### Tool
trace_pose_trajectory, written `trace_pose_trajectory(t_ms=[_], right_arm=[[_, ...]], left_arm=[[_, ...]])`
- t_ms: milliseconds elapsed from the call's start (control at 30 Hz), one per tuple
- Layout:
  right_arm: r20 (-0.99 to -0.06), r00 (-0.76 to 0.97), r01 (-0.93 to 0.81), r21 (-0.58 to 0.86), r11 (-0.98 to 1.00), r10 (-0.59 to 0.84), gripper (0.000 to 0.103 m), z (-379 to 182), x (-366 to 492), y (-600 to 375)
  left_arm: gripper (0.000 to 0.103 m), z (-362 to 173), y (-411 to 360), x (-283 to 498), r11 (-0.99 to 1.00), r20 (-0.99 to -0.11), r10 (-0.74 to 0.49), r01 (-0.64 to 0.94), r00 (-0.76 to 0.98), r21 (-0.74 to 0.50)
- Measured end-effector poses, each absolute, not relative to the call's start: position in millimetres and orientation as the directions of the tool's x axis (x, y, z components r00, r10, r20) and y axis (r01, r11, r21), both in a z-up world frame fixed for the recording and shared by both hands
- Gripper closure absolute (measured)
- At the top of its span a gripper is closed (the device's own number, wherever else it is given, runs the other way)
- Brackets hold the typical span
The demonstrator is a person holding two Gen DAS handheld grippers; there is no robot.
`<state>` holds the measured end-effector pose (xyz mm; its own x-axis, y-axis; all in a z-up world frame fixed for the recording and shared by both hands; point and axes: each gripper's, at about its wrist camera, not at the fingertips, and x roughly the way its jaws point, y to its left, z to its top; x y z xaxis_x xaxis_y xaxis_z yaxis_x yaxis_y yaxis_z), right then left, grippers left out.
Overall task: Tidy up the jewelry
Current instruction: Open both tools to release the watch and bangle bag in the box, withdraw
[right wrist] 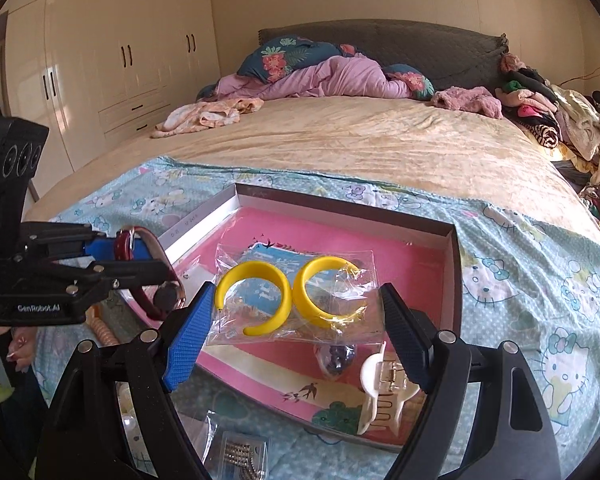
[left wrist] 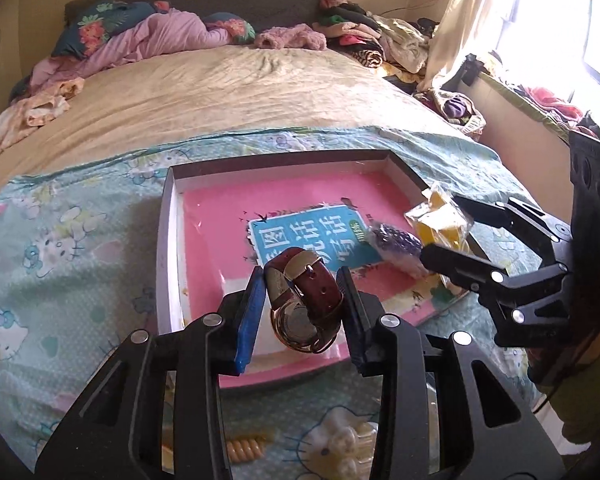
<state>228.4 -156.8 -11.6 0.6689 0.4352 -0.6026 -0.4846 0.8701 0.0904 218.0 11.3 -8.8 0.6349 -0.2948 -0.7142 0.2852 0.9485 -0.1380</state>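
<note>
**Both grippers loaded over the box**

My left gripper (left wrist: 300,296) is clamped on a watch (left wrist: 306,304) with a dark red strap; the blue pads (left wrist: 250,320) press the strap from both sides, and the round case hangs below with its back toward the camera. It is held above the near left part of the open box (left wrist: 168,248) on the bed (left wrist: 228,96).

My right gripper (right wrist: 296,320) holds a clear bag (right wrist: 292,300) with two yellow C-shaped earrings (right wrist: 324,292) inside, side by side. The bag spans the gap between the two fingers, both edges pinched, held over the middle of the box.

The box has white inner walls and a pink book (left wrist: 284,208) lying flat inside. A small purple piece (right wrist: 334,356) in plastic lies on the book near the front. A white hair clip (right wrist: 384,392) sits at the box's near right corner.

The box rests on a light blue cartoon-cat sheet (left wrist: 60,248). More packets (right wrist: 236,452) lie on the sheet in front of the box; contents too blurred to name.
</note>
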Motion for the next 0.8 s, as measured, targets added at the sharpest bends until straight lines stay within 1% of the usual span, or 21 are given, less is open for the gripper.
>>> trace_pose_trajectory(t_ms=[267,433,467,500,533,567,633,667,700,767,800], right_arm=[[-0.666,0.621,-0.502,0.068,0.862,0.414,0.023,-36,236,-140],[-0.68,0.611,-0.495,0.072,0.866,0.406,0.021,-42,234,-139],[-0.681,0.61,-0.493,0.074,0.867,0.405,0.02,-42,235,-139],[-0.681,0.61,-0.491,0.077,0.868,0.405,0.019,-41,234,-139],[-0.68,0.611,-0.489,0.078,0.869,0.405,0.017,-40,234,-140],[-0.678,0.614,-0.487,0.078,0.87,0.405,0.016,-39,233,-140],[-0.672,0.619,-0.486,0.079,0.87,0.406,0.016,-37,229,-142],[-0.669,0.622,-0.485,0.079,0.871,0.408,0.016,-36,228,-143],[-0.665,0.626,-0.484,0.08,0.871,0.408,0.016,-34,226,-145],[-0.658,0.633,-0.479,0.082,0.874,0.409,0.016,-32,221,-149],[-0.655,0.636,-0.476,0.084,0.875,0.409,0.016,-30,218,-151]], left_arm=[[0.069,-21,20,232,0.961,-0.73,-0.262,0.236,0.631,-0.141],[0.067,-24,20,231,0.962,-0.732,-0.262,0.233,0.629,-0.144],[0.064,-23,20,230,0.962,-0.731,-0.262,0.234,0.63,-0.144],[0.058,-23,20,230,0.961,-0.731,-0.264,0.234,0.629,-0.146],[0.055,-23,20,230,0.962,-0.731,-0.263,0.231,0.63,-0.146],[0.053,-22,21,230,0.963,-0.731,-0.26,0.228,0.631,-0.146],[0.052,-20,21,228,0.963,-0.728,-0.258,0.226,0.635,-0.145],[0.05,-19,21,227,0.964,-0.726,-0.256,0.225,0.638,-0.143],[0.045,-17,21,225,0.965,-0.723,-0.254,0.223,0.642,-0.14],[0.041,-14,21,222,0.965,-0.72,-0.251,0.222,0.646,-0.137],[0.038,-12,21,220,0.966,-0.718,-0.249,0.22,0.65,-0.136]])
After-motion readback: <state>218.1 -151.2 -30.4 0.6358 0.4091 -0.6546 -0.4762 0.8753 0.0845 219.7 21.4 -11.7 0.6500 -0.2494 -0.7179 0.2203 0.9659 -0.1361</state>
